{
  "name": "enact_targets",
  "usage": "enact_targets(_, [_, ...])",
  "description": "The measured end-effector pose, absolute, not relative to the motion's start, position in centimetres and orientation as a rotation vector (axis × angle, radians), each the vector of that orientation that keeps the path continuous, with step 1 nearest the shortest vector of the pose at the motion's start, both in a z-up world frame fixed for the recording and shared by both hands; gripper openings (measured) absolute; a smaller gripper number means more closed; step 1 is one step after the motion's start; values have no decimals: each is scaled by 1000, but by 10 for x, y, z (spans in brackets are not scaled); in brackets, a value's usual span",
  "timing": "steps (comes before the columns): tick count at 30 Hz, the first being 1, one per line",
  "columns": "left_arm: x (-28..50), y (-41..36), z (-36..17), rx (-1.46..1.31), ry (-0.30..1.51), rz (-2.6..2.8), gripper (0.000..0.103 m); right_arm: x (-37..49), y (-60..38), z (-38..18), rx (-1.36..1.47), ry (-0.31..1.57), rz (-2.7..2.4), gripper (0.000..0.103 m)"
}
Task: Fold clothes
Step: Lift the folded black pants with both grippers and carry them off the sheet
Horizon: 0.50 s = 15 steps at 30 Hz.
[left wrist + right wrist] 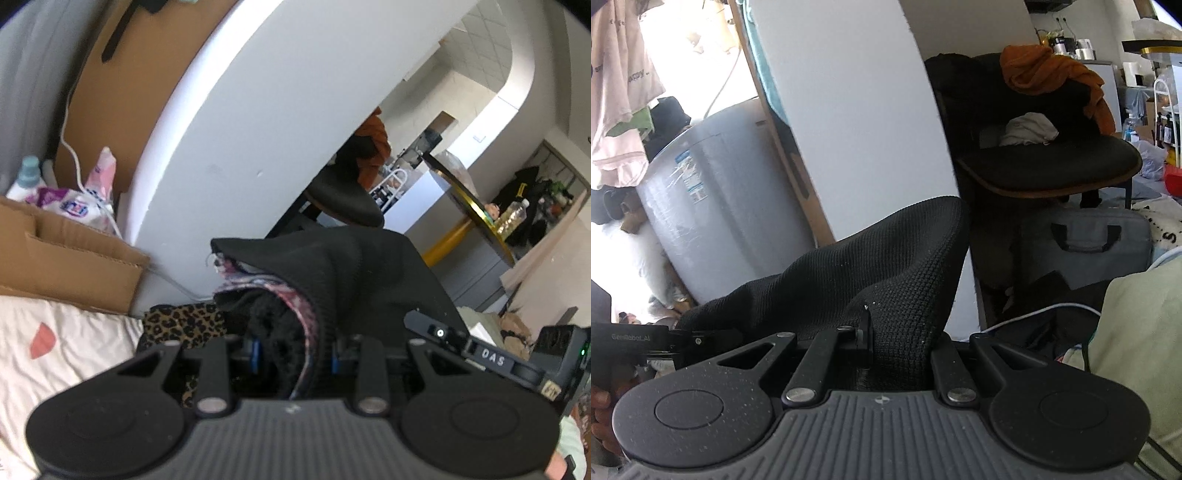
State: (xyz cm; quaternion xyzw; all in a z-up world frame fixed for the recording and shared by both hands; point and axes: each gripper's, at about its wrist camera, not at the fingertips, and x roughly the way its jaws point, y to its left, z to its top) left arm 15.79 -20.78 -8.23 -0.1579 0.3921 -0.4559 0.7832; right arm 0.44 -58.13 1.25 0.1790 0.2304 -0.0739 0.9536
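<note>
The left tongs (293, 354) are closed on a thick bunch of a black knit garment (332, 266), which fills the centre of the left wrist view. The cloth rises from between the blue-edged pads to a peak at mid-frame, and a pink patterned lining (295, 299) shows along its folded edge. To the lower left of the garment lies a leopard-print cloth (177, 325), and beyond it a pale bed sheet (74, 343) with a coral patch fills the lower left corner. A cardboard box (74, 258) sits at the left edge against a white wall panel (240, 129). The other tool's body crosses the right edge of this view.

In the right wrist view, the right tongs (866, 343) are nearly shut, pinching a thin fold of the same black knit garment (886, 258), which humps up in the centre of the frame and trails off to the lower left. Behind it, upper right, a black chair (1052, 162) carries an orange cloth (1045, 74) and a white one. A grey laptop bag (1089, 243) rests below the chair, and a pale green cloth (1137, 332) fills the lower right.
</note>
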Motion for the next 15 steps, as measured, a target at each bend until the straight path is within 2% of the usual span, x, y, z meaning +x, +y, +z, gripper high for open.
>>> enact_targets(15, [193,-244,-234,-418,1028,-999,34,45,-607,-102,319,587,-226,8])
